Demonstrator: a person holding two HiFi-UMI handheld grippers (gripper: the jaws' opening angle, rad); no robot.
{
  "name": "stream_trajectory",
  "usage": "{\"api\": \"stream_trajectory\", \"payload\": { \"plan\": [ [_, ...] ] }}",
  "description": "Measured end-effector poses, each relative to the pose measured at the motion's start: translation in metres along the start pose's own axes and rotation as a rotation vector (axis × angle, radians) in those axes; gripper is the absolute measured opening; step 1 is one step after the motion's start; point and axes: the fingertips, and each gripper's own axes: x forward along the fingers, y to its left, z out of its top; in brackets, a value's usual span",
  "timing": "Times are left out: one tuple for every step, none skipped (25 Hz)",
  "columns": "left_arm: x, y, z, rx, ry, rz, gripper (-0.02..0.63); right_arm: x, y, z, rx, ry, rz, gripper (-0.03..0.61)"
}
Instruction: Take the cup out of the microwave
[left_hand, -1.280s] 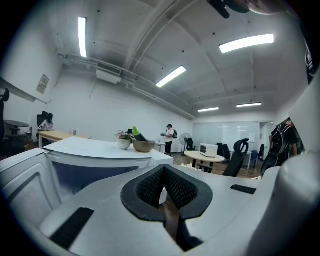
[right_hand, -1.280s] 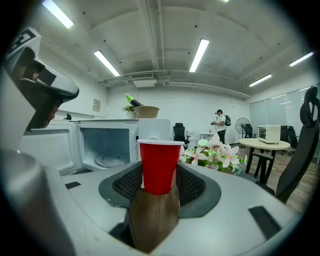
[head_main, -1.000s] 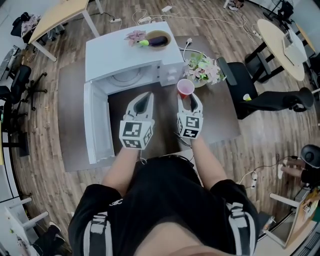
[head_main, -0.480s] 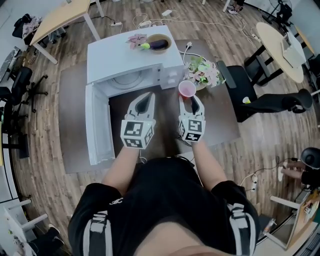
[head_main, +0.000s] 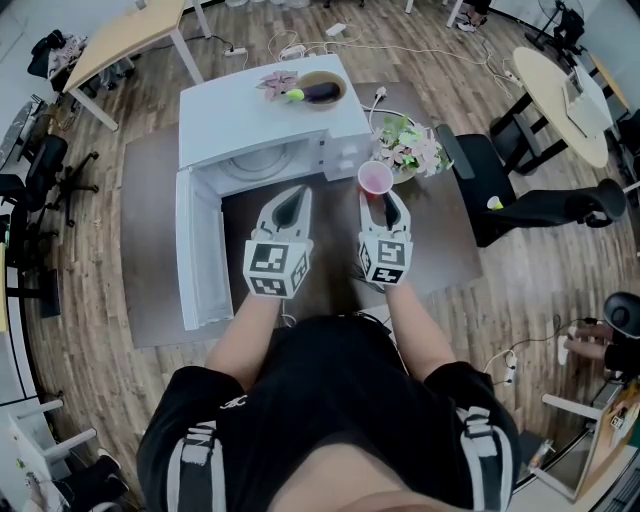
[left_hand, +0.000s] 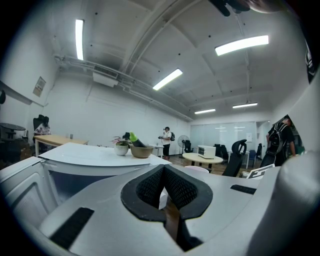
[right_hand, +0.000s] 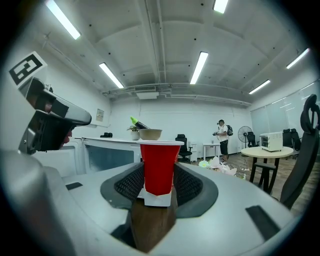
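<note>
Cup (right_hand: 160, 167): red, upright, pinched low on its wall by the right claw (head_main: 377, 196); outside the microwave (head_main: 265, 115).
Right claw: closed on the cup, above the desk (head_main: 445, 235).
Left claw (left_hand: 164, 172): pads pressed together, nothing between them; beside the right claw, not touching it.
Microwave: just ahead of the left claw, door (head_main: 200, 250) swung wide on that claw's left.
Flowers (head_main: 410, 148): just ahead-right of the right claw.

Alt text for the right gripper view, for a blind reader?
The right gripper is shut on an upright red cup. Behind it stands a white microwave with a bowl on top; the left gripper shows at upper left.
</note>
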Motion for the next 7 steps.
{"api": "stream_trajectory", "payload": {
  "plan": [
    [-0.0007, 0.0005, 0.0000, -0.001, -0.001, 0.001, -0.008, 0.0000, 0.0011, 0.0013, -0.001, -0.004, 0.002, 0.179],
    [-0.0013, 0.0012, 0.0001, -0.001, -0.002, 0.002, -0.008, 0.0001, 0.0022, 0.0021, -0.003, -0.008, 0.004, 0.180],
    [-0.0019, 0.0019, 0.0000, -0.002, -0.002, 0.003, -0.008, 0.0004, 0.0031, 0.0023, -0.004, -0.011, 0.006, 0.181],
    [-0.0023, 0.0027, -0.0001, -0.002, -0.002, 0.004, -0.008, 0.0007, 0.0040, 0.0023, -0.004, -0.013, 0.008, 0.181],
    [-0.0025, 0.0035, -0.0003, -0.003, -0.002, 0.005, -0.008, 0.0011, 0.0048, 0.0021, -0.003, -0.015, 0.009, 0.181],
    [-0.0027, 0.0042, -0.0005, -0.003, -0.002, 0.006, -0.008, 0.0015, 0.0055, 0.0019, -0.002, -0.015, 0.009, 0.181],
    [-0.0028, 0.0049, -0.0007, -0.004, -0.001, 0.006, -0.008, 0.0019, 0.0062, 0.0017, 0.000, -0.015, 0.010, 0.181]
  ]
}}
